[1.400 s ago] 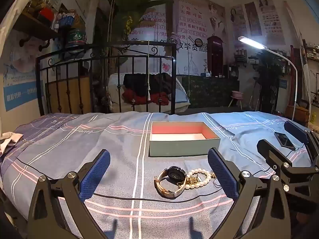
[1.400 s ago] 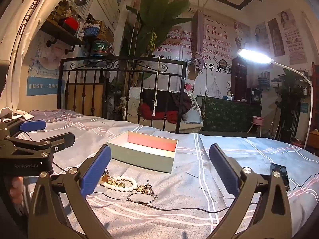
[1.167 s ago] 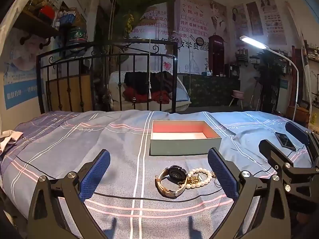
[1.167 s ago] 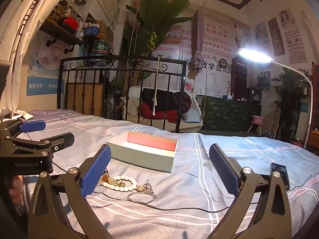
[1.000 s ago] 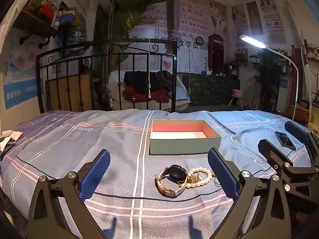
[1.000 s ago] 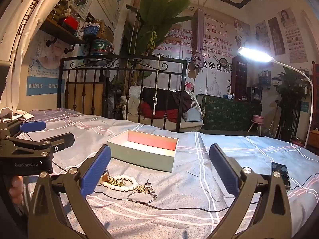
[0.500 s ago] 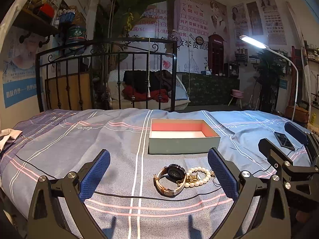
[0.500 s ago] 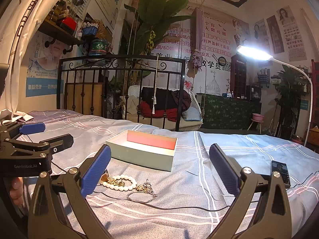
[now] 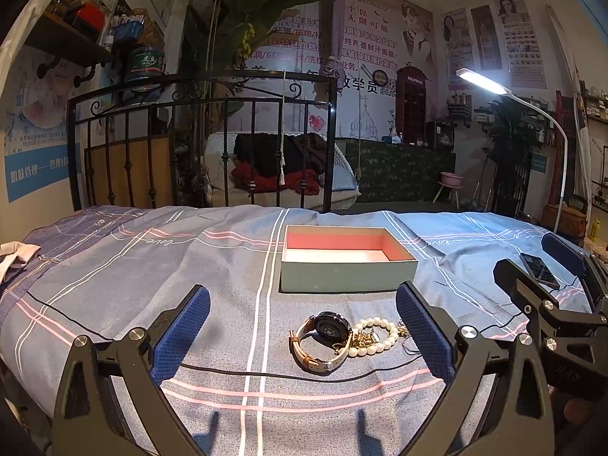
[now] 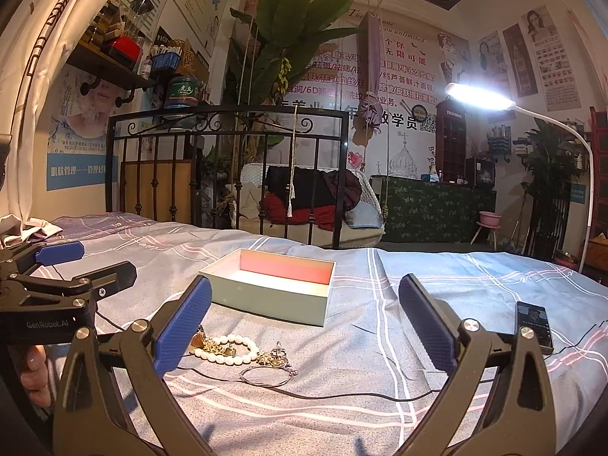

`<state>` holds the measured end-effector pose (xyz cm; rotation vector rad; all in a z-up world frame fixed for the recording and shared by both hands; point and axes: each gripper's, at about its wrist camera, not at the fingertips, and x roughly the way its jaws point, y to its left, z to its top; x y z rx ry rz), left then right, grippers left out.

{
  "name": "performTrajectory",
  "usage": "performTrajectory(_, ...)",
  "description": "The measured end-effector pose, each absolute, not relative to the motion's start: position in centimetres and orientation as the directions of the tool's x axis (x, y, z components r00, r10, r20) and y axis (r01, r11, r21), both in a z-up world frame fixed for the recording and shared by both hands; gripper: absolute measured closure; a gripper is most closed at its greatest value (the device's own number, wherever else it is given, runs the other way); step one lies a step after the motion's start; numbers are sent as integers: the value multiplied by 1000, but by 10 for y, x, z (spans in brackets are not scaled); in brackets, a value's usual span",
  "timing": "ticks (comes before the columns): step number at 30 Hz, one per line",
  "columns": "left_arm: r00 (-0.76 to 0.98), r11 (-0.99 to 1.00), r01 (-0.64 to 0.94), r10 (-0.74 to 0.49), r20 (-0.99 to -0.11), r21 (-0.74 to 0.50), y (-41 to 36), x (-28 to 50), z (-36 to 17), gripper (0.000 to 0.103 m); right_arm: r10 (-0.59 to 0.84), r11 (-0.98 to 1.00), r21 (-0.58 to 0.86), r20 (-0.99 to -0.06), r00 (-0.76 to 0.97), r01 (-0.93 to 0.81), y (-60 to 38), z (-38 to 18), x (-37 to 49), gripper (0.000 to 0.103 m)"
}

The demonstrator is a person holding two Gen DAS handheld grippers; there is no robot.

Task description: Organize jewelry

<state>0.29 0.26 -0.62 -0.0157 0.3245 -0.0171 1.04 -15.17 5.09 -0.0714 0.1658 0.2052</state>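
Left gripper (image 9: pixel 302 328) jaws spread wide, holding nothing, above the blue plaid bedsheet (image 9: pixel 114 266). Between its jaws lie a black-faced wristwatch with tan strap (image 9: pixel 323 336) and, touching it on the right, a white pearl bracelet with gold charms (image 9: pixel 374 336). Open pale-green cardboard box with pink inner walls (image 9: pixel 347 258) sits just beyond the jaws.

Right gripper (image 10: pixel 304 321) jaws also wide apart, empty. Pearl bracelet (image 10: pixel 228 349) lies by its left jaw, thin silver wire ring (image 10: pixel 266 376) between the jaws, box (image 10: pixel 273 290) beyond. Black phone (image 10: pixel 534 326) lies outside the right jaw.
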Motion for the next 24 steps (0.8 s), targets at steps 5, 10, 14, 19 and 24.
performTrajectory(5, 943, 1000, 13, -12, -331, 1, 4, 7, -6, 7, 195, 977, -50, -173, 965, -206, -152, 52, 12, 6)
performTrajectory(10, 948, 1000, 19, -16, -319, 7, 4, 6, -4, 7, 195, 977, -49, -171, 966, -206, -153, 51, 12, 6)
performTrajectory(14, 958, 1000, 22, -16, -286, 18, 1, 2, -1, 7, 196, 977, -50, -173, 965, -208, -153, 52, 12, 6)
performTrajectory(19, 961, 999, 43, -36, -273, 20, -2, -1, -2, 7, 196, 977, -50, -167, 966, -207, -154, 53, 12, 6)
performTrajectory(24, 964, 998, 52, -57, -260, -25, 2, -3, 1, 7, 197, 977, -49, -164, 967, -208, -154, 56, 11, 6)
